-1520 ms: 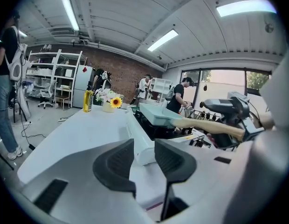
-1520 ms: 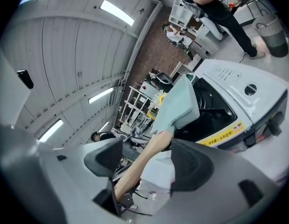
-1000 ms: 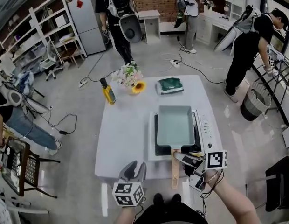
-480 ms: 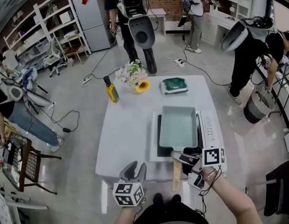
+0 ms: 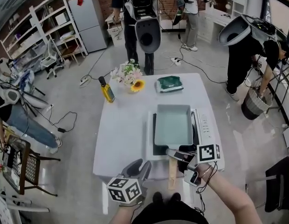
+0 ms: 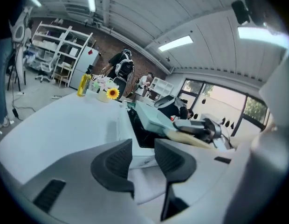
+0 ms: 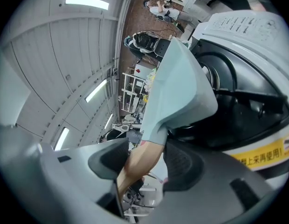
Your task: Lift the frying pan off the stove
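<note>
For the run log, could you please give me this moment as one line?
phase: grasp | right claw: just closed on wooden handle | frying pan: on stove, not lifted | left claw: open, empty

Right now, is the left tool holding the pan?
No, the left tool has nothing between its open jaws; the pan sits further off on the stove.
</note>
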A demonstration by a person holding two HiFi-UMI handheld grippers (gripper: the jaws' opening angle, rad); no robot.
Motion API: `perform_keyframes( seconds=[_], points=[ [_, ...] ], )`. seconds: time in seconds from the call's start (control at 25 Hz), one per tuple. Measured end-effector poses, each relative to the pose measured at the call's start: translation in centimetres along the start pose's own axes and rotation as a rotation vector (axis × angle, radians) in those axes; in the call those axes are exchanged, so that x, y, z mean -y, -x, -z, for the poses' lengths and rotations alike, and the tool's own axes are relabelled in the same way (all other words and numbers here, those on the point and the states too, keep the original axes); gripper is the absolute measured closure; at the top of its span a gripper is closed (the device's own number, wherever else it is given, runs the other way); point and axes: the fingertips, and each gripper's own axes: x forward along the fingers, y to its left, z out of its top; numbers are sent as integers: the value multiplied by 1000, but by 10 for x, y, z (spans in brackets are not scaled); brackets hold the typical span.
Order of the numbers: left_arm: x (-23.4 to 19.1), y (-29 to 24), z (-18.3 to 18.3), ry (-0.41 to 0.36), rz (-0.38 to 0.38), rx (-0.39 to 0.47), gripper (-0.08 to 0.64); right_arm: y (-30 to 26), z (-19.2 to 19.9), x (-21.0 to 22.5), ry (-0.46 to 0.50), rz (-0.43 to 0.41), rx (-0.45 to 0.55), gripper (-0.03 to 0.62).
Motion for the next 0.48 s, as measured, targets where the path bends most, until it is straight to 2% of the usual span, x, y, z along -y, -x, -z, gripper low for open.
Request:
perform_keyframes(
  seconds=[0.2, 0.48],
  points=[
    [34, -8, -11, 172, 182, -21, 423, 0, 1, 1, -5, -3, 1, 360],
    [74, -18, -14, 284, 345, -85, 412, 1, 1, 0, -10, -6, 4, 362]
  ],
)
